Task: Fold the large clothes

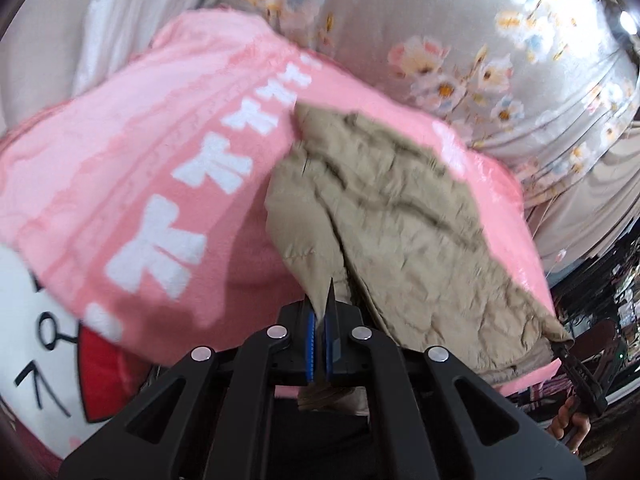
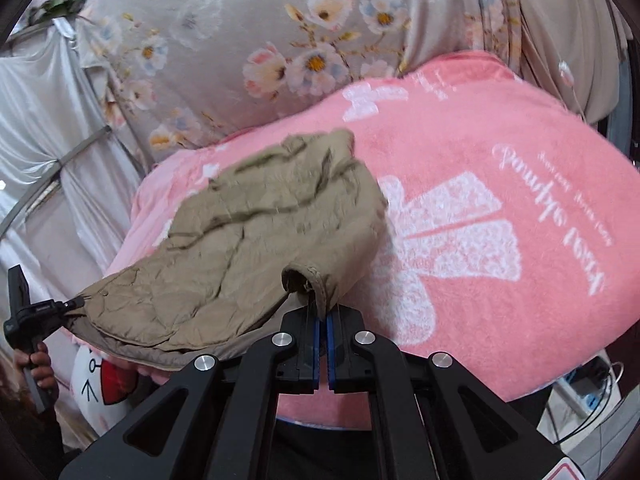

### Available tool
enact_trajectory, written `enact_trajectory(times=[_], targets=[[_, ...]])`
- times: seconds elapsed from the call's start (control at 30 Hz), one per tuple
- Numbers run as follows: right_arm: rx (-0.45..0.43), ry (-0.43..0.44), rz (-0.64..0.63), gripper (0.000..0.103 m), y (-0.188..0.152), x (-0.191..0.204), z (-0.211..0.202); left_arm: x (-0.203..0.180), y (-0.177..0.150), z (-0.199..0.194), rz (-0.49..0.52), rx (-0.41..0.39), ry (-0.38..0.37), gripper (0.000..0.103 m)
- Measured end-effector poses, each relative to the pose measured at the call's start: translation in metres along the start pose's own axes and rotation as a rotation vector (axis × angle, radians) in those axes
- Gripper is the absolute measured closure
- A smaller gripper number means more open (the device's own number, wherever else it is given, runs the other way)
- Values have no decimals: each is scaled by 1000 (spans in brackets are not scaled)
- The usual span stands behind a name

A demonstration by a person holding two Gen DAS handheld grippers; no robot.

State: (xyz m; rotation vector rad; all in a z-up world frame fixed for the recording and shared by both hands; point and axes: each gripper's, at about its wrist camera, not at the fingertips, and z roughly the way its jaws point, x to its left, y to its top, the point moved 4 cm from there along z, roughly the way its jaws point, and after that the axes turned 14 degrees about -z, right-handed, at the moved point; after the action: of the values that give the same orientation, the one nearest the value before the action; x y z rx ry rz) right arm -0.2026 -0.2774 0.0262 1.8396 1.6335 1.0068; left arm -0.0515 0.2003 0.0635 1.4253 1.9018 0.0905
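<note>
Both my fisheye views: soft, even daylight; faint shadows; motion blur smears the khaki garment (image 1: 400, 216); edges bend strongly into dark vignetted corners.

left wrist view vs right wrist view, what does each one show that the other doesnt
Only the left wrist view shows the row of white bows on the pink blanket. Only the right wrist view shows the cuff pinched by the right gripper and the white script. Both show the tan jacket, held by the left gripper, and the floral cloth.
</note>
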Motion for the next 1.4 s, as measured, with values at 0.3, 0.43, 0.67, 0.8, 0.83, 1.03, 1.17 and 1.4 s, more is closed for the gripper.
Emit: enact_trajectory(times=[0.3, 0.43, 0.67, 0.8, 0.83, 1.03, 1.17, 1.4], targets=[[-254, -21, -29, 101, 105, 1, -4, -53, 63, -37, 120, -208, -55, 100], [-264, -55, -54, 101, 146, -1, 44, -65, 105, 8, 136, -237, 7, 100], [-247, -91, -16, 101, 208, -18, 137, -78, 168, 107, 141, -252, 144, 99], [-219, -123, 0, 101, 233, -28, 190, -81, 197, 163, 141, -237, 211, 98], [-210, -141, 0, 101, 236, -29, 199, -79, 202, 174, 133, -229, 219, 98], [-121, -193, 9, 101, 245, -40, 276, -70, 224, 238, 118, -192, 288, 98], [-50, -204, 33, 101, 241, -51, 320, -62, 229, 274, 113, -153, 328, 98], [32, -205, 61, 101, 228, -64, 369, -55, 227, 322, 136, -114, 383, 97]])
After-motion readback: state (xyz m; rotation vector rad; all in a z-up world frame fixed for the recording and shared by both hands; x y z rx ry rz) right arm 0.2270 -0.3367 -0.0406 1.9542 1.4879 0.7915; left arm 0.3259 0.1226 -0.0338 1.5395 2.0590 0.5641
